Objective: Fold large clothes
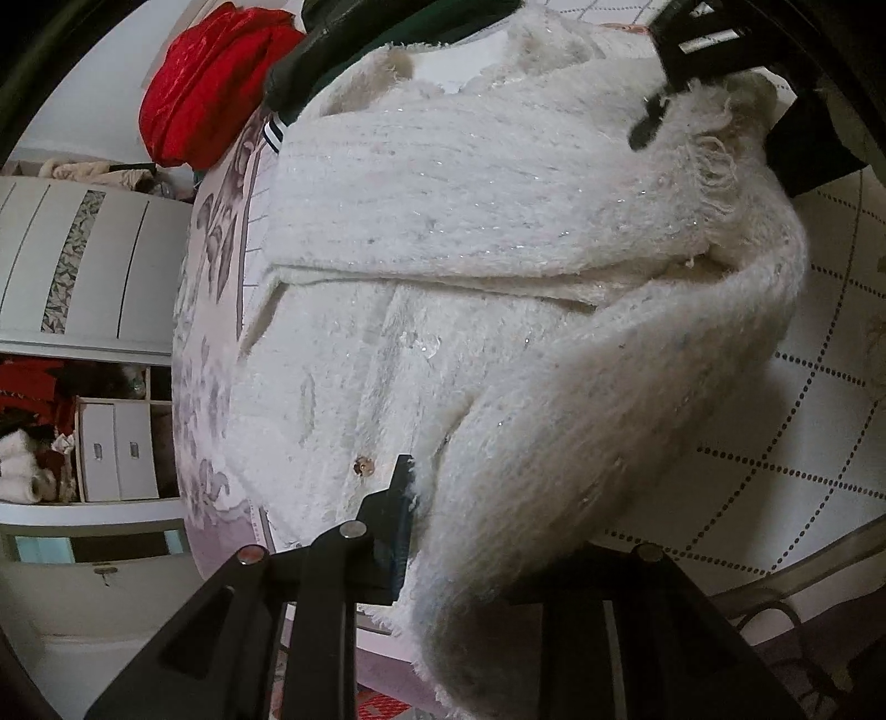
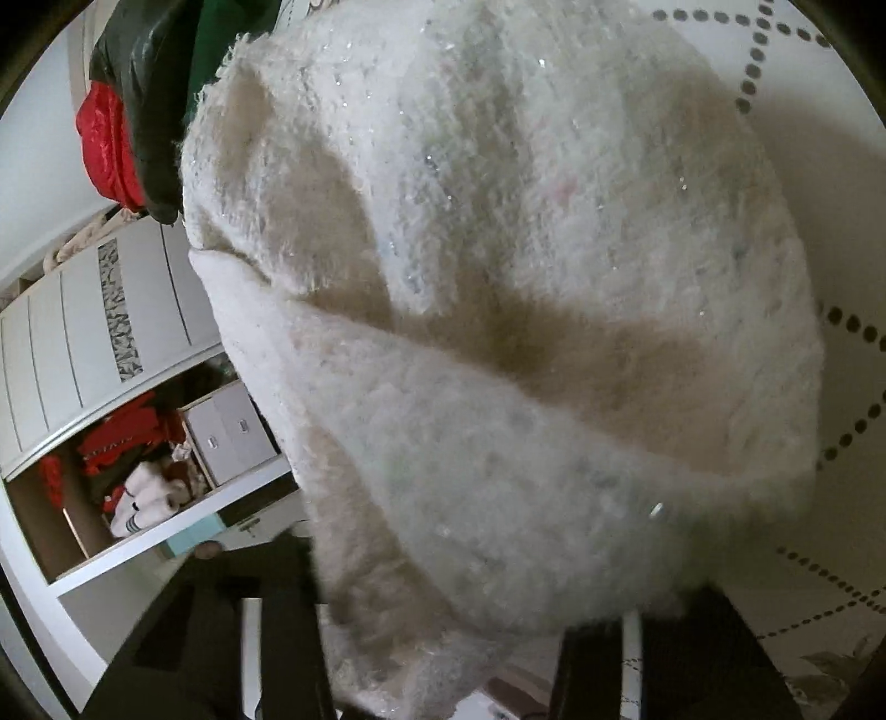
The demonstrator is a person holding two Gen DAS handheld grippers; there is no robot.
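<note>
A: One garment fills both views: a fluffy white cardigan (image 1: 443, 232) lying on the bed (image 1: 819, 387). Long shaggy pile, silver glints woven through it, a small round button (image 1: 364, 467) near the front edge.

B: And the bed itself?

A: A pale quilted cover with dotted lines crossing in diamonds, and a mauve flowered border down the side towards the wardrobe (image 1: 83, 260).

B: How does the cardigan lie?

A: In the left wrist view the body is spread flat, its folded upper part running across the picture. One sleeve (image 1: 637, 399), a thick soft tube, lifts off the bed and sweeps in a curve from the far right shoulder down to the left gripper (image 1: 437, 531).

B: The jaws?

A: The left ones are nearly together, clamped on the sleeve end; the fabric bunches up between the black fingers (image 1: 398, 498). The gripper tilts steeply down towards the bed.

B: The right one?

A: The right gripper (image 1: 659, 111) reaches in at the far corner, its dark fingertip pressed into the pile near the shoulder. In its own view, fluffy cloth covers the fingers, so I cannot tell whether it grips.

B: Anything else?

A: A red coat (image 1: 210, 83) and a dark green garment (image 1: 343, 50) heaped beyond the cardigan.
</note>
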